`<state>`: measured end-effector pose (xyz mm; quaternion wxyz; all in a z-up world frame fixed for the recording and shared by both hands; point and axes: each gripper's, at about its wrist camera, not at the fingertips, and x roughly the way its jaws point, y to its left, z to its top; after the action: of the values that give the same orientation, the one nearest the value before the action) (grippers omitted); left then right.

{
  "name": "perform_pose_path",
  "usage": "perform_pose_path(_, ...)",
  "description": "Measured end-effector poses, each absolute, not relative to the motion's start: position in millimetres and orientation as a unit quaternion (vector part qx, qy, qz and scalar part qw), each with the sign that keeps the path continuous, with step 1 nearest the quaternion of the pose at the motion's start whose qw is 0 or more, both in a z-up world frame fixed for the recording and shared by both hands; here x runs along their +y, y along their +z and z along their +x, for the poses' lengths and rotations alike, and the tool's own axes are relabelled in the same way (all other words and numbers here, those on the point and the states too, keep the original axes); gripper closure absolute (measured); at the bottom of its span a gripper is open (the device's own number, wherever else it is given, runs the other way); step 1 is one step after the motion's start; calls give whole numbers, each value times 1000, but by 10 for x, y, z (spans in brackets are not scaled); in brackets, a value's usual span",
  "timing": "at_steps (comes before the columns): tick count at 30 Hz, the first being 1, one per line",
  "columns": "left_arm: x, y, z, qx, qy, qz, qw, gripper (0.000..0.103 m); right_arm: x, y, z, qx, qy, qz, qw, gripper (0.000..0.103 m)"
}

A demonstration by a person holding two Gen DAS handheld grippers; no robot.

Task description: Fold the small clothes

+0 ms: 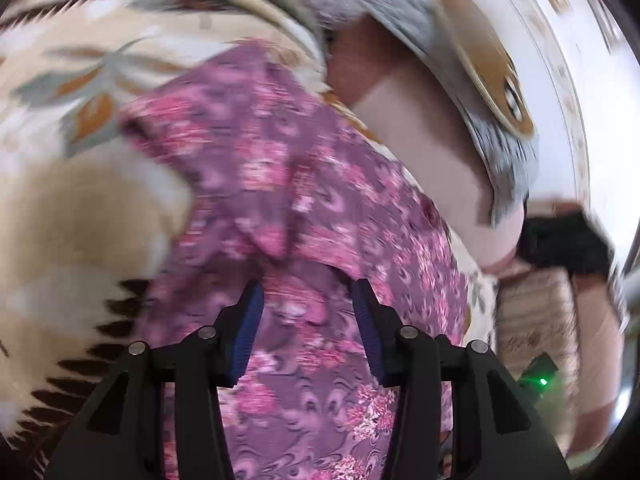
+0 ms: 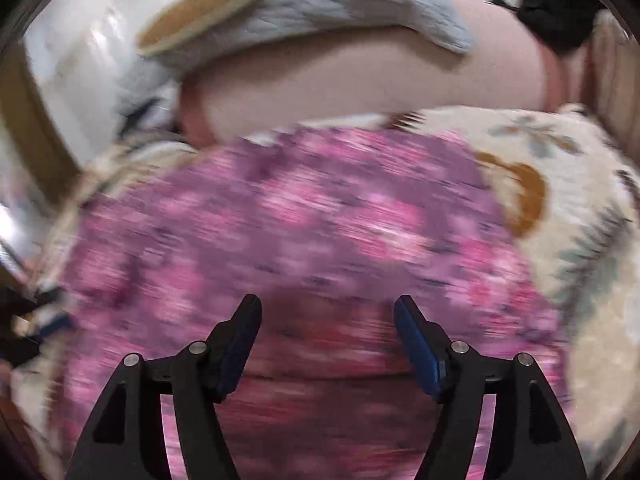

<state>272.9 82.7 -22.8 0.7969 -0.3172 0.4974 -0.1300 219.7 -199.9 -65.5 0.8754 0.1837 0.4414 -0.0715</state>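
Purple floral garment (image 1: 304,208) spread on a patterned blanket (image 1: 80,80)
Left hand-held gripper (image 1: 307,288) partly parted over its cloth; right hand-held gripper (image 2: 328,304) gapes wide, gripping nothing

The small cloth (image 1: 304,208) in the middle of the frame is purple with pink flowers. The blanket (image 1: 80,80) under it, at the upper left, is cream with brown and grey-green leaves. The pillow (image 2: 360,80) at the top is plain pink. The gripper pads (image 1: 250,328) are blue.
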Motion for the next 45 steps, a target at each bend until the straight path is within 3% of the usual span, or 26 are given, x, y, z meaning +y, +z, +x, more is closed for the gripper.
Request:
perform_pose_path(3, 1049, -360, 2732, 493, -134, -369, 776, 59, -1534, -520, 2399, 436, -4, 172, 883, 32)
perform_pose_path(11, 1267, -640, 2810, 492, -154, -446, 731, 59, -459, -650, 2888, 457, 45, 9, 888, 33)
perform_pose_path(14, 1282, -660, 2819, 491, -157, -454, 726, 59, -448, -707, 3033, 459, 32, 24, 887, 40)
perform_pose_path(15, 1276, -665, 2827, 492, -158, -456, 725, 59, -473, -715, 3060, 458, 29, 39, 888, 58)
perform_pose_path(16, 1295, -679, 2831, 491, -158, -457, 724, 59, -496, -717, 3078, 458, 32, 51, 887, 84)
perform_pose_path(17, 1297, -685, 2835, 491, -158, -458, 724, 59, -571, -719, 3115, 460, 37, 81, 883, 92)
perform_pose_path(24, 1266, -717, 2858, 490, -154, -452, 729, 59, -1344, -554, 2879, 424, 17, 251, 870, 92)
perform_pose_path(36, 1209, -640, 2895, 492, -147, -434, 740, 59, -2804, -754, 2222, 404, -111, 372, 828, 91)
perform_pose_path(40, 1185, -620, 2898, 492, -145, -426, 745, 59, -3063, -954, 2048, 395, -133, 436, 798, 80)
perform_pose_path(42, 1160, -611, 2899, 492, -144, -418, 750, 59, -3115, -1002, 2037, 389, -133, 453, 791, 67)
perform_pose_path(44, 1146, -605, 2897, 492, -143, -413, 753, 59, -3164, -1035, 2066, 396, -137, 461, 783, 76)
perform_pose_path(45, 1143, -601, 2896, 492, -143, -411, 754, 59, -3185, -981, 2090, 389, -121, 459, 789, 97)
